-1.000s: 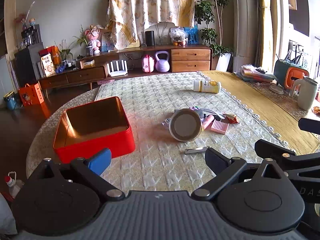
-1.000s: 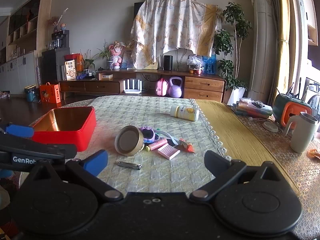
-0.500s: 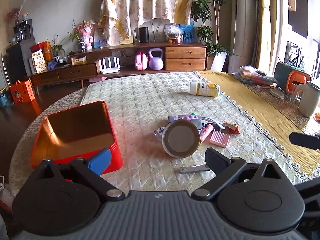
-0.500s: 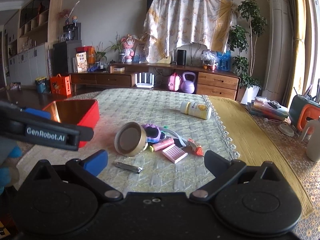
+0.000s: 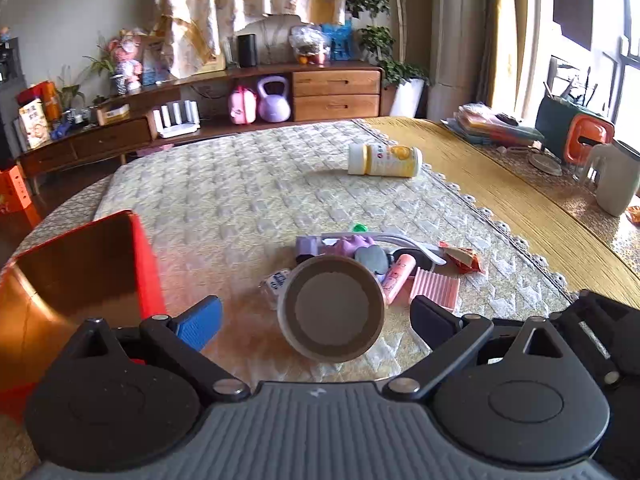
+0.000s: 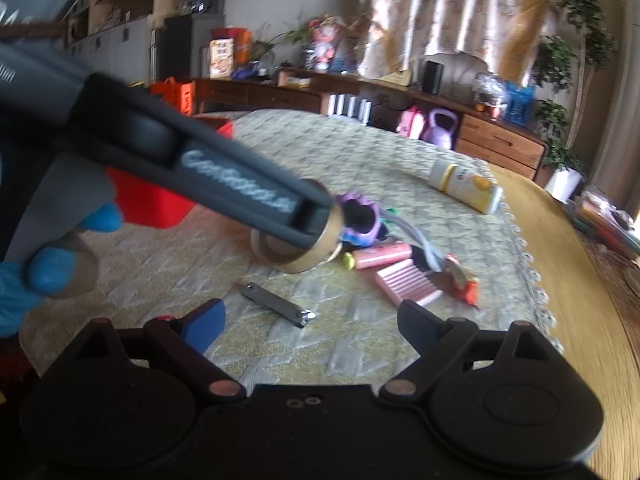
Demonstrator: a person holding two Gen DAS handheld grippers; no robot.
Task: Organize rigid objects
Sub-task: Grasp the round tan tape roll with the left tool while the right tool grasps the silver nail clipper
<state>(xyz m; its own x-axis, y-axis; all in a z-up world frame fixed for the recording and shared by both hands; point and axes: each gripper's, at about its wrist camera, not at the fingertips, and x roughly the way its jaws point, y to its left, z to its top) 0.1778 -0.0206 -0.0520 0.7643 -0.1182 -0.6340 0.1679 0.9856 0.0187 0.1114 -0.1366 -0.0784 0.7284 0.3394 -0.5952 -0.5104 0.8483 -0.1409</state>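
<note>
Landmark: round gold tin point(image 5: 332, 314), lying on its side on the quilted desk point(image 5: 248, 184), open face toward the left wrist camera.

Left tongs point(image 5: 316, 318): jaws spread wide, one on each side of the round gold tin, pads not touching it. Nothing gripped.

Right tongs point(image 6: 310, 326): jaws apart and closing at this moment. Between them lies only a metal nail clipper point(image 6: 278, 311) flat on the cloth; the pads do not press on it. In the right wrist view the clipper sits just in front of the tin, nearer the camera. That view is blurred.

Around the tin:
- Red square box point(image 5: 76, 280), open top, to its left, well apart. It is partly hidden behind the left tongs' body in the right wrist view.
- Small clutter just behind and right of the tin, touching or overlapping: a purple toy point(image 5: 348, 246), a pink tube point(image 5: 398, 276), a pink ridged comb-like piece point(image 5: 436, 288), an orange-red wrapper point(image 5: 460, 258).
- A green cap point(image 5: 359, 227) just beyond the pile.
- White and yellow bottle point(image 5: 384, 160) on its side, far behind the tin, near the cloth's scalloped edge.

A blue-gloved hand point(image 6: 48, 264) grips the handle of the left tongs, at the left of the right wrist view.
</note>
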